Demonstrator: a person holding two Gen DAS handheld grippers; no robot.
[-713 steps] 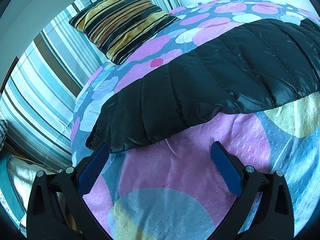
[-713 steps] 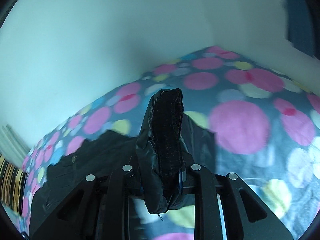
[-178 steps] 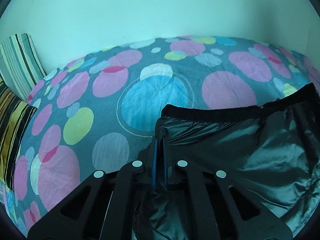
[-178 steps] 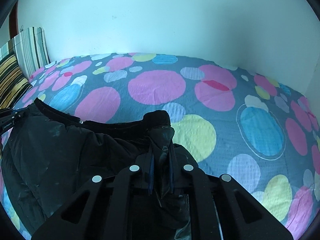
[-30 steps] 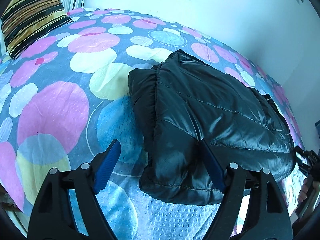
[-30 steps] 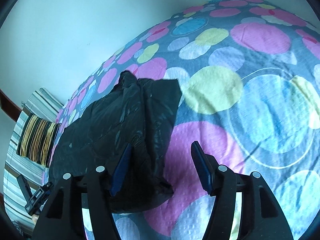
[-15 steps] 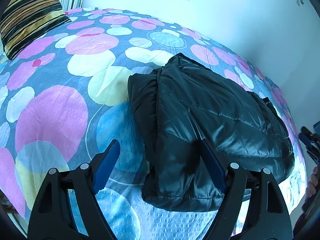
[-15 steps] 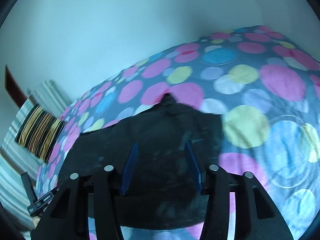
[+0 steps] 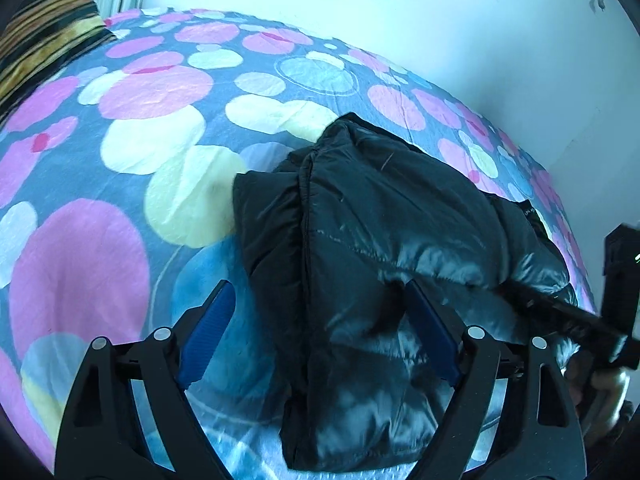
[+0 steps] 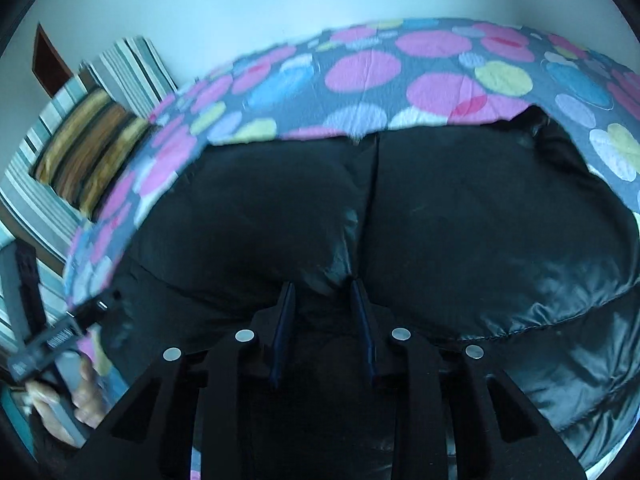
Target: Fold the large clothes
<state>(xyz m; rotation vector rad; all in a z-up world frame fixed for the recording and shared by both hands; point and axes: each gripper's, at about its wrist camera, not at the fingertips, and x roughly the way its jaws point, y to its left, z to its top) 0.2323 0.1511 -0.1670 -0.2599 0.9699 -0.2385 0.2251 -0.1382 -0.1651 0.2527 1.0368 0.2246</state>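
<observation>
A black quilted puffer jacket (image 9: 372,256) lies folded into a thick bundle on the polka-dot bedspread (image 9: 120,152). My left gripper (image 9: 316,300) is open, its blue pads on either side of the bundle's near left end, which lies between them. My right gripper (image 10: 322,292) is low over the jacket (image 10: 460,216) from the other side, its jaws partly closed with jacket fabric bulging between them. It also shows at the right edge of the left wrist view (image 9: 576,316).
A striped pillow (image 9: 36,36) lies at the head of the bed, also in the right wrist view (image 10: 88,148), with striped bedding (image 10: 132,68) behind it. A pale wall (image 9: 400,20) runs along the bed's far side. The other hand and its gripper handle (image 10: 60,336) show at lower left.
My right gripper has dropped down onto the jacket and narrowed its jaws. My left gripper has moved closer to the bundle, staying open.
</observation>
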